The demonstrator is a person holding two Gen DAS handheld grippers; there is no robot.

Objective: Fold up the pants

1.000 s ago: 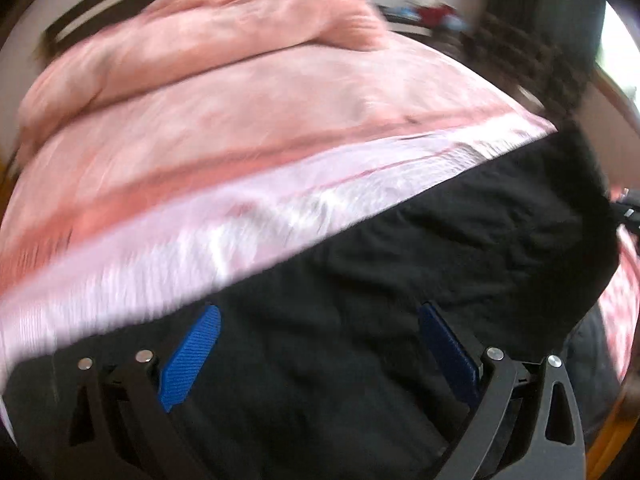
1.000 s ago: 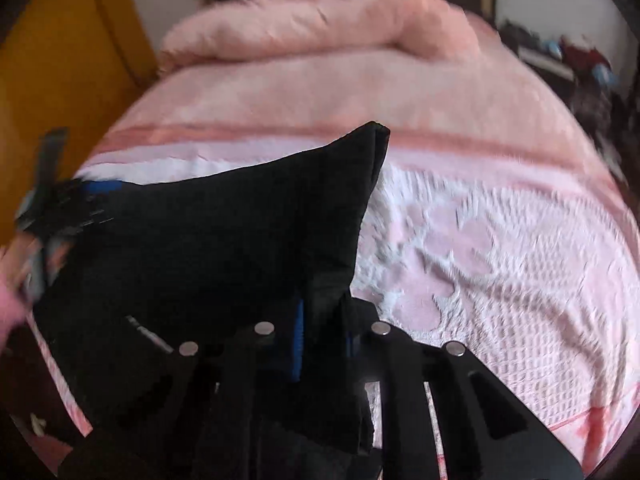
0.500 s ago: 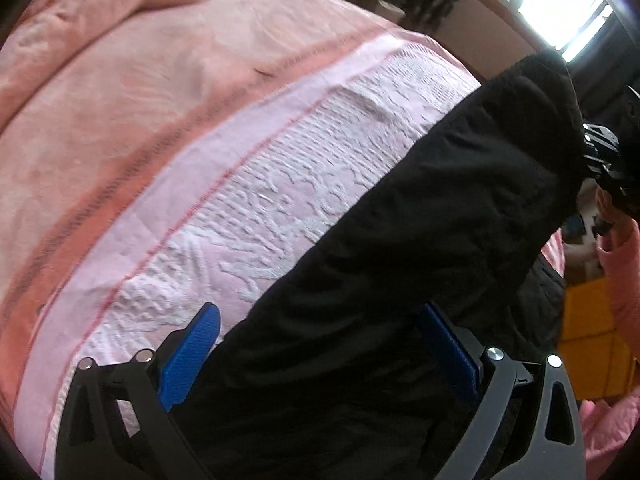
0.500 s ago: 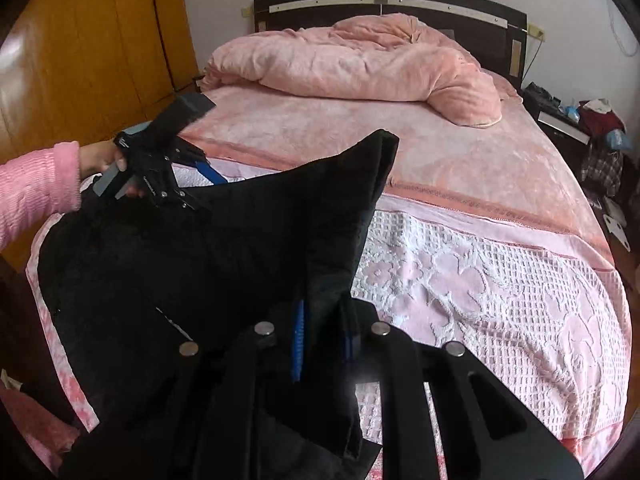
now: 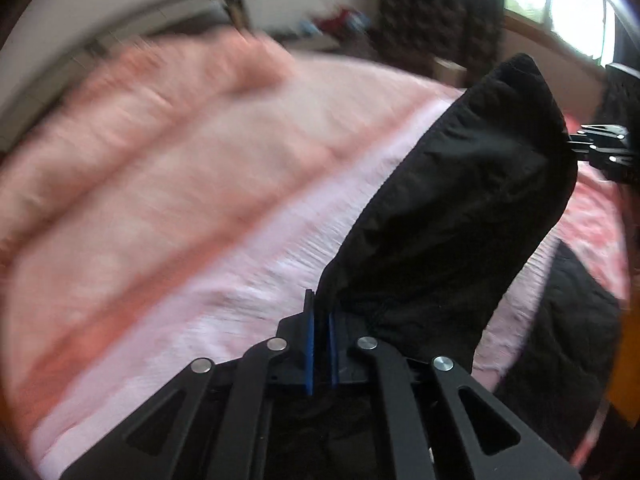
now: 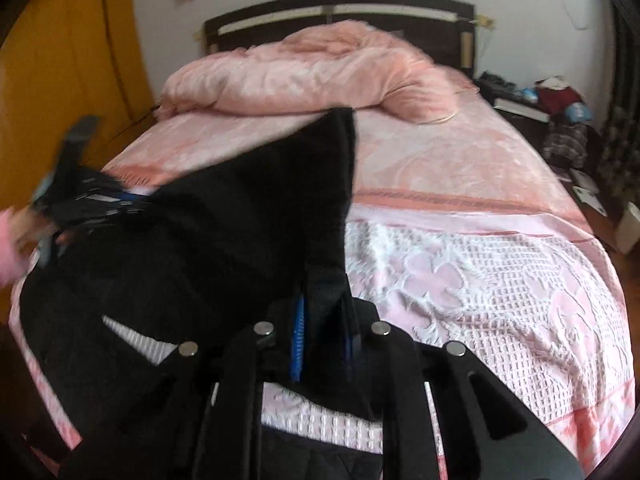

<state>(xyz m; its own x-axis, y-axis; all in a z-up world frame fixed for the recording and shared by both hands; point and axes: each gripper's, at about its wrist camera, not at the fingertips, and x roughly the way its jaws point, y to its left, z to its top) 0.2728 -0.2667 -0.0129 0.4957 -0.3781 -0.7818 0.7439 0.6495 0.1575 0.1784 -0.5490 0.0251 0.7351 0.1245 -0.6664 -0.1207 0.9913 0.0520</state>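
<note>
Left gripper (image 5: 321, 344), jaws pinched on pants (image 5: 460, 216) edge, fabric rising up and rightward. Right gripper (image 6: 322, 340), clamped on opposite corner; pants stretched between both, lifted partly over pink bed (image 6: 480, 272).

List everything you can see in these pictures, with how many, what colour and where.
pants: one, black, lifted over the near end of the bed, held at two spots
bedspread: one, pink and white, textured, covering the bed
duvet: one, pink, bunched at the head of the bed
headboard: one, dark, against the white wall
wardrobe: one, yellow-orange, left of the bed
clutter: several mixed-colour items, right of the bed
window: one, bright, far right
left gripper: black with blue pads, shut on pants
right gripper: black with blue pads, shut on pants
</note>
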